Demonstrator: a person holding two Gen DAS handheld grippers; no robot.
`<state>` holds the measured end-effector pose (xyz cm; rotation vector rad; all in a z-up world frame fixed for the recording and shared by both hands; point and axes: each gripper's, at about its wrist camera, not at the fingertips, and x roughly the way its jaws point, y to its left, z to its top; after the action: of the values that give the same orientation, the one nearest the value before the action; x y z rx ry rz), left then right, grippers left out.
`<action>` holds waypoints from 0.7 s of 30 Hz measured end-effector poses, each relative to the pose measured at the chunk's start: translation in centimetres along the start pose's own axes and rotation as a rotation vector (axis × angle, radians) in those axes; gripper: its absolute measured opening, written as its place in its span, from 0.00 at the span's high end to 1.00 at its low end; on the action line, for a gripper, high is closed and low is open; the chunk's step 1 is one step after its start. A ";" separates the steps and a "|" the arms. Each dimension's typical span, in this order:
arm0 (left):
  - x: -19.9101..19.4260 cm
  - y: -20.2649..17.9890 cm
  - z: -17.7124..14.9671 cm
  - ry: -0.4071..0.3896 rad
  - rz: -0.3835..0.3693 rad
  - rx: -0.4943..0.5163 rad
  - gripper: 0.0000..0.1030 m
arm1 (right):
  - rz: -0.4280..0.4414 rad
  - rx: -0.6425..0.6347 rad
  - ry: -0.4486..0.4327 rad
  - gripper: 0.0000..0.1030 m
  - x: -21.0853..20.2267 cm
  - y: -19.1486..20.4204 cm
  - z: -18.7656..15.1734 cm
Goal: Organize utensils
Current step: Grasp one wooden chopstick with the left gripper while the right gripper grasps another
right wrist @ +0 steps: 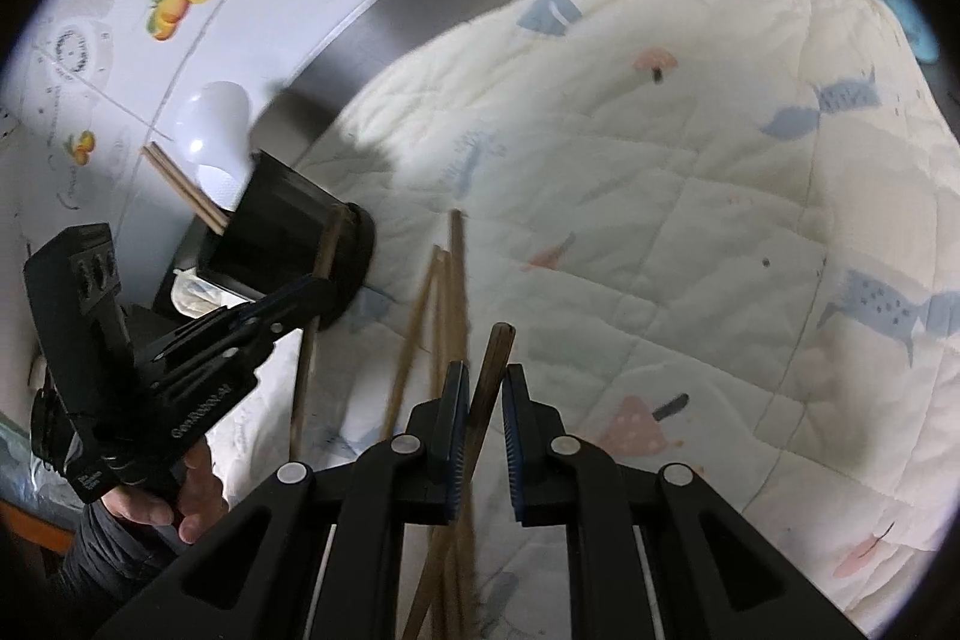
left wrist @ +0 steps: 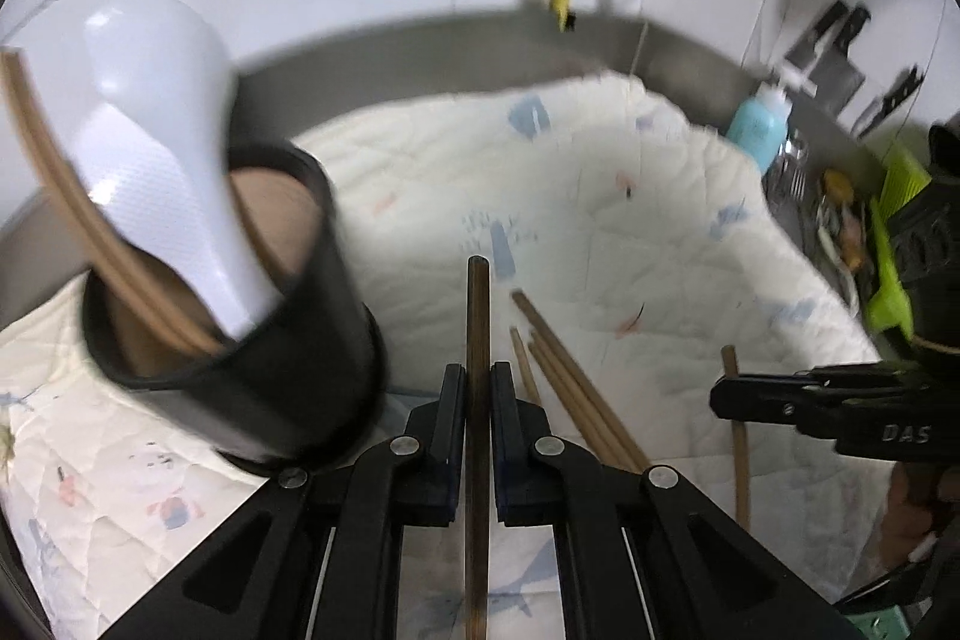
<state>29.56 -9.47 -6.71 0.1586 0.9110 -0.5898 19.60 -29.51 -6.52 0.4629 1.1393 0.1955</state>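
Dark chopstick [left wrist: 478, 340] clamped in left gripper [left wrist: 478, 400]; another chopstick [right wrist: 495, 364] pinched in right gripper [right wrist: 485, 400].

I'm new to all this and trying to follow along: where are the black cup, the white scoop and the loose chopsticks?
black cup [left wrist: 312, 388], left wrist view, on its outer wall.
white scoop [left wrist: 162, 148], left wrist view, on its broad blade.
loose chopsticks [left wrist: 576, 388], left wrist view, mid-length of the bundle lying on the cloth.

A utensil holder [left wrist: 240, 340] with a rice paddle [left wrist: 162, 148] inside is placed left on the quilt [left wrist: 600, 196]; loose chopsticks [left wrist: 576, 388] are laid to its right.
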 end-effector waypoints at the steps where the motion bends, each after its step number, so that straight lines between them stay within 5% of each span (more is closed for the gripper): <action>1: -1.0 0.1 0.1 -0.021 -0.002 -0.011 0.93 | 0.005 -0.015 -0.009 0.87 -0.3 0.4 0.1; 21: -20.2 4.7 3.2 -0.437 0.064 -0.157 0.93 | 0.037 -0.254 -0.149 0.91 -4.7 7.3 1.0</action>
<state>24.90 1.61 10.44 -0.0821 0.5223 -0.4664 19.17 -25.02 0.97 0.2679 0.9458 0.3285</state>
